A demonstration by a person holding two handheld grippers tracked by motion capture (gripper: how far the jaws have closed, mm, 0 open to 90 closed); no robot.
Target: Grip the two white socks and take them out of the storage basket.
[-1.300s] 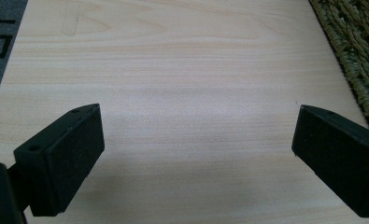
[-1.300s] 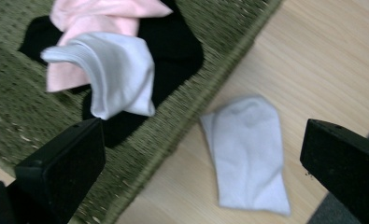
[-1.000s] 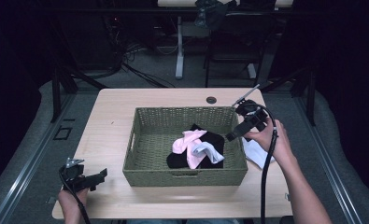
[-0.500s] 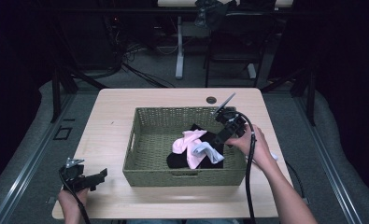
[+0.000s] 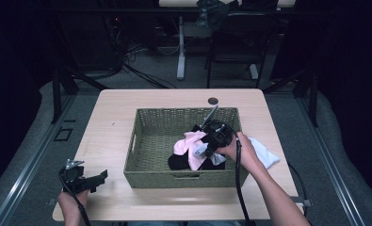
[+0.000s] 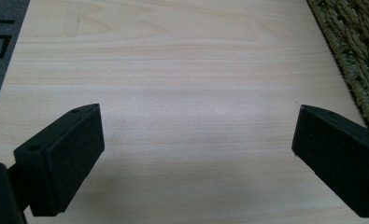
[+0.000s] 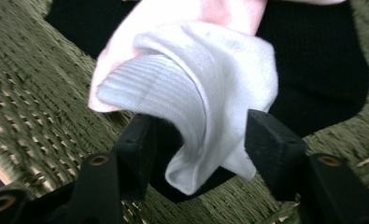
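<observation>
A green woven basket (image 5: 174, 112) sits mid-table and holds a pink sock (image 5: 188, 143), a black sock (image 5: 179, 162) and a white sock (image 5: 207, 154). My right gripper (image 5: 203, 151) reaches down into the basket from its right side. In the right gripper view the white sock (image 7: 205, 93) lies folded between the two jaws of the gripper (image 7: 201, 140), which stand open on either side of it, with the pink sock (image 7: 219, 9) and black sock (image 7: 313, 60) behind. My left gripper (image 5: 93, 180) rests at the table's front left, open and empty (image 6: 196, 154).
A white cloth (image 5: 264, 154) lies on the table just right of the basket. The basket's wall (image 6: 355, 51) shows at the right of the left gripper view. A dark round grommet (image 5: 213, 100) sits near the far edge of the wooden table (image 5: 113, 117).
My right gripper has moved left from beyond the basket's right edge and down into the basket, onto the white sock. The left gripper has stayed still.
</observation>
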